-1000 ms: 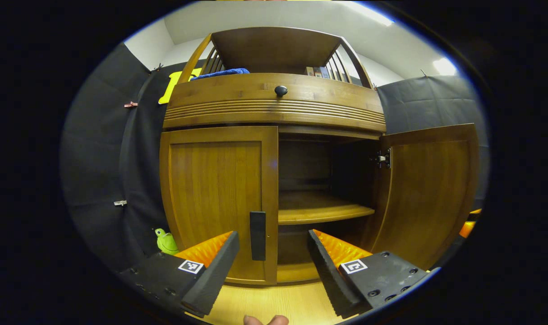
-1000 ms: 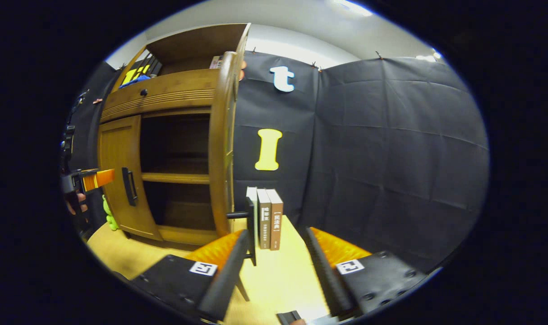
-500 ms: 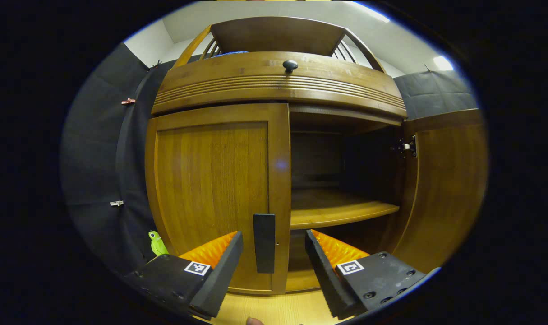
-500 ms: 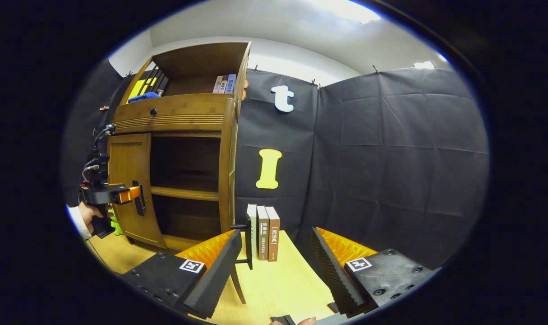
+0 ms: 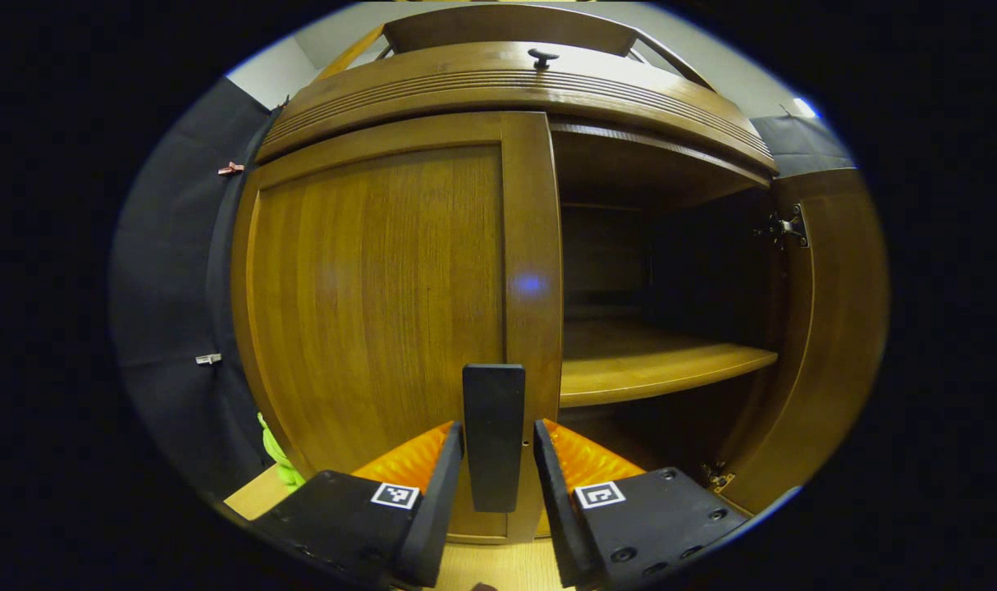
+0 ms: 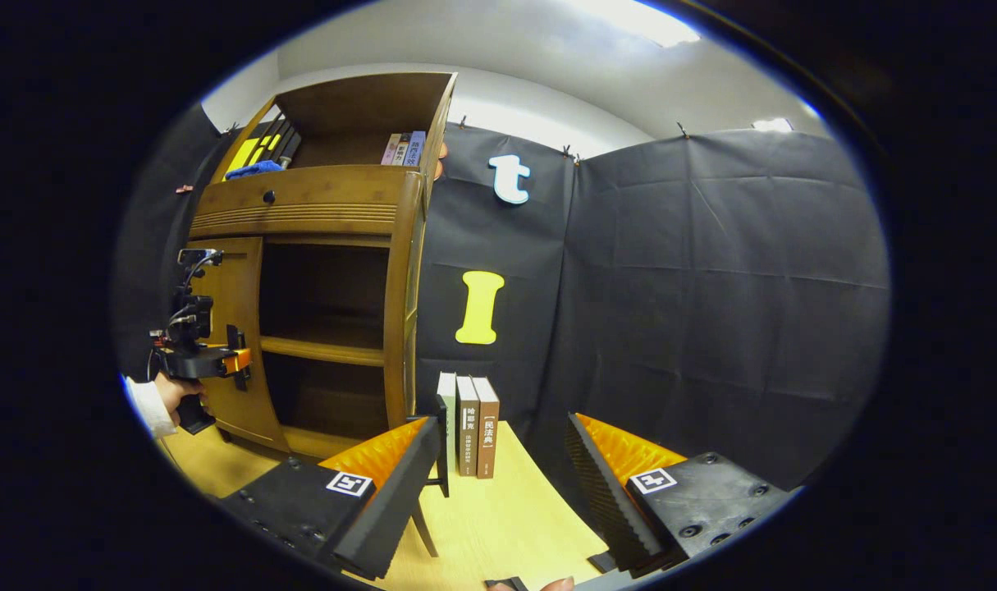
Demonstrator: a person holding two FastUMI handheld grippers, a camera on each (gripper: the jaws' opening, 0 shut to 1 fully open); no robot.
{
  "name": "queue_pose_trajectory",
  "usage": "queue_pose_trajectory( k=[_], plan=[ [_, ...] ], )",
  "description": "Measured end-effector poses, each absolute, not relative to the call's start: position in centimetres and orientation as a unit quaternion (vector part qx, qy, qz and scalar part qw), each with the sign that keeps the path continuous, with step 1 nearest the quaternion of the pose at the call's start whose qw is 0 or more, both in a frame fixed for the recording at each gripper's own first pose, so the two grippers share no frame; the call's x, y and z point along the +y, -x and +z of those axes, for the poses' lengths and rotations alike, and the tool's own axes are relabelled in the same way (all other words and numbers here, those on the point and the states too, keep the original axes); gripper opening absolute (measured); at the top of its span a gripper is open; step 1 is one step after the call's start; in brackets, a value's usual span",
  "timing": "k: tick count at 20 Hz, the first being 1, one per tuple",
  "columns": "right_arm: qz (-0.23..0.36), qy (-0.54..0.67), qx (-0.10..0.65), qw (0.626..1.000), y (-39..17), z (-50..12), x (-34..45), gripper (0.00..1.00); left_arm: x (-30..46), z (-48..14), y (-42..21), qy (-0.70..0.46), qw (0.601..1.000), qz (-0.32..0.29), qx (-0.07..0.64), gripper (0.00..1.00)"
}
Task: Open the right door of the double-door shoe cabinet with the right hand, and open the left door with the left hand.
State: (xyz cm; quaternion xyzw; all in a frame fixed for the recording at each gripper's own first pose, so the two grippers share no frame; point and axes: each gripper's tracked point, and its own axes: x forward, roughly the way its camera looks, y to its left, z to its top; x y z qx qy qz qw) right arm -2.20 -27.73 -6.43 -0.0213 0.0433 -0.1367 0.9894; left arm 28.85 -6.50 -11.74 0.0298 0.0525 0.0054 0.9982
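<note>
The wooden shoe cabinet (image 6: 301, 205) has its left door (image 5: 383, 287) closed and its right door (image 5: 834, 328) swung wide open. In the left gripper view my left gripper (image 5: 498, 427) straddles the left door's dark vertical handle (image 5: 493, 410), with both fingers drawn in against its sides. The right gripper view shows that same left gripper (image 6: 240, 361) at the left door (image 6: 223, 328), held by a hand (image 6: 170, 394). My right gripper (image 6: 502, 423) is open and holds nothing. It sits just right of the open right door's edge (image 6: 401, 312) and that door's handle (image 6: 442, 443).
A shelf (image 5: 654, 365) crosses the dark inside of the cabinet. A drawer with a round knob (image 5: 541, 56) sits above the doors. Three upright books (image 6: 465, 427) stand on the light wooden surface (image 6: 498, 525) beside the open door. A green toy (image 5: 272, 451) lies left of the cabinet.
My left gripper moved in to the left door's handle and its fingers narrowed around it. My right gripper stayed open and barely shifted; the right door's handle is still beside its left finger.
</note>
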Motion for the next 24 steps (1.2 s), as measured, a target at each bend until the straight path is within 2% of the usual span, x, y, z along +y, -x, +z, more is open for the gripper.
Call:
queue_pose_trajectory(
  k=[1,3,5,11,15,19,24],
  plan=[
    [-0.138,0.022,0.044,0.989,2.1,-6.3,-27.7,0.98,-6.3,-12.0,-29.1,-0.030,0.998,0.011,0.058,0.46],
    [-0.139,0.024,0.043,0.989,2.1,-6.2,-27.6,0.98,-6.3,-12.1,-29.2,-0.025,0.998,0.011,0.060,0.37],
    [-0.138,0.026,0.042,0.989,2.1,-6.0,-27.5,0.98,-6.2,-12.7,-28.9,-0.035,0.997,0.014,0.075,0.35],
    [-0.130,0.029,0.033,0.991,3.2,-4.7,-24.8,0.98,-5.8,-12.2,-26.8,-0.027,0.997,0.005,0.079,0.30],
    [-0.117,0.030,0.029,0.992,4.2,-4.2,-22.7,0.96,-4.6,-12.1,-22.7,-0.022,0.996,-0.007,0.081,0.29],
    [-0.096,0.028,0.027,0.995,5.1,-4.0,-19.6,1.00,-3.0,-12.1,-18.8,-0.022,0.996,-0.021,0.082,0.29],
    [-0.077,0.006,0.028,0.997,5.3,-3.8,-16.2,0.98,0.1,-11.8,-14.4,-0.018,0.996,-0.026,0.083,0.27]
  ],
)
